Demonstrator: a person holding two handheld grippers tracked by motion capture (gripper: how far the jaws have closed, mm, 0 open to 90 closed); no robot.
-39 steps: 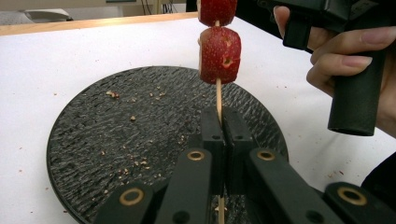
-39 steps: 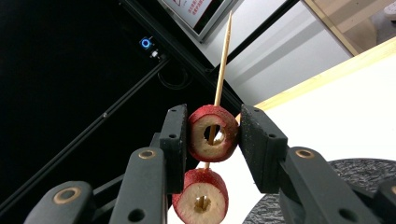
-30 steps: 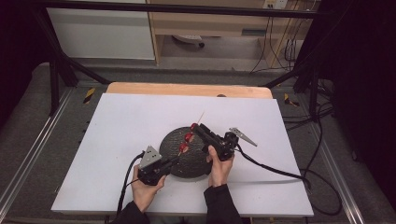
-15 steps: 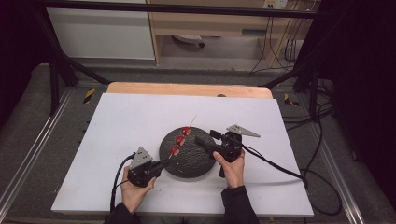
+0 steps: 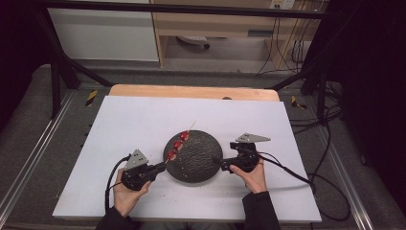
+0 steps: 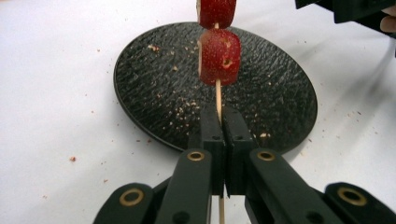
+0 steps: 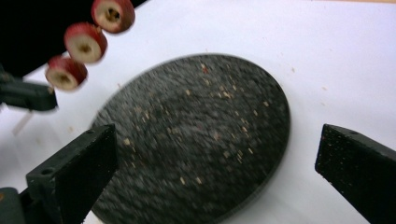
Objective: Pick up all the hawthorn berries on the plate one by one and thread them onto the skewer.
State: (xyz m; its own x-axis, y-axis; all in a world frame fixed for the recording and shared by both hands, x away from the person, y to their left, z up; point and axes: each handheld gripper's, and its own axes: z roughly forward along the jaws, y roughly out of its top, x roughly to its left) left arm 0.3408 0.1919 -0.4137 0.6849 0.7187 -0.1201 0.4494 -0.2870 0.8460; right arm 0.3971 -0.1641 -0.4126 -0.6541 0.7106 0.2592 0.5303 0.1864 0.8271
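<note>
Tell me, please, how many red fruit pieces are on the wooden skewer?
3. All sit in a row on the skewer above the black plate's left edge: lowest piece, middle piece, top piece. None seems hidden.

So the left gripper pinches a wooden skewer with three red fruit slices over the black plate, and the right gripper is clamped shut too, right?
Not quite. The right gripper is open: the right gripper view shows its jaws wide apart, nothing between them, having just opened. The left gripper does pinch the skewer of red fruit slices over the black plate.
</note>
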